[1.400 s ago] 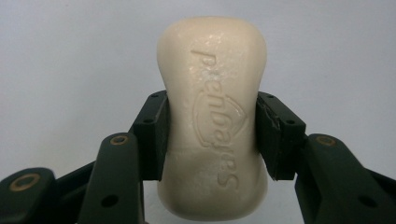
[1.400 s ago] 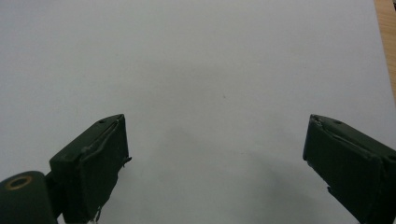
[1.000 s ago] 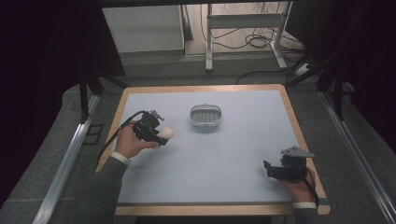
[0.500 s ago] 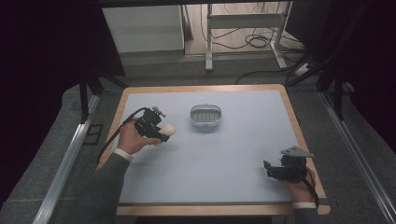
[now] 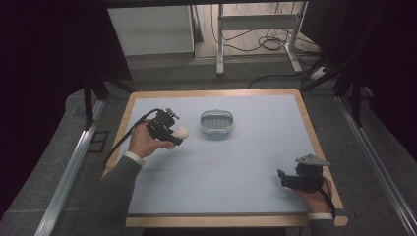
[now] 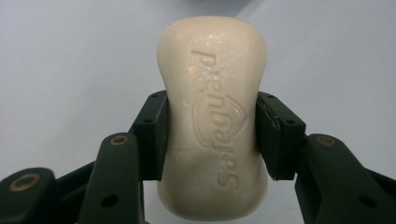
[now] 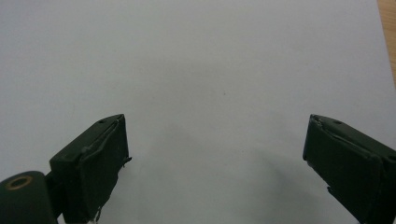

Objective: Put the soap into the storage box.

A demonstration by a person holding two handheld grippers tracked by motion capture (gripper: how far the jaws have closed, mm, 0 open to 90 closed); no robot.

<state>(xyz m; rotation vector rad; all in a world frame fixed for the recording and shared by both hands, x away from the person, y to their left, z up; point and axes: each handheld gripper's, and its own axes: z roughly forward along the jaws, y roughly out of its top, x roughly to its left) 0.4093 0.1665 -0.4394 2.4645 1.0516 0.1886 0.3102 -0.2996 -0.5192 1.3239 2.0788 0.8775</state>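
Note:
A cream bar of soap (image 6: 212, 121) with raised lettering is clamped at its waist between the pads of my left gripper (image 6: 211, 135). In the high view that left gripper (image 5: 173, 133) hangs over the left part of the table, its soap (image 5: 180, 133) pointing right toward a small grey slotted soap dish (image 5: 216, 122) a short way off. My right gripper (image 5: 285, 179) rests near the front right corner of the table. In its own view the right gripper (image 7: 215, 154) stands wide open over bare table surface.
The table top (image 5: 236, 167) is a pale blue mat with a wooden rim (image 5: 310, 118). Beyond the far edge lie a floor with cables (image 5: 268, 44) and a metal frame's legs (image 5: 255, 22). Dark curtains flank both sides.
The left hand has carried the soap slightly up and to the right, nearer the dish. The right gripper has kept still.

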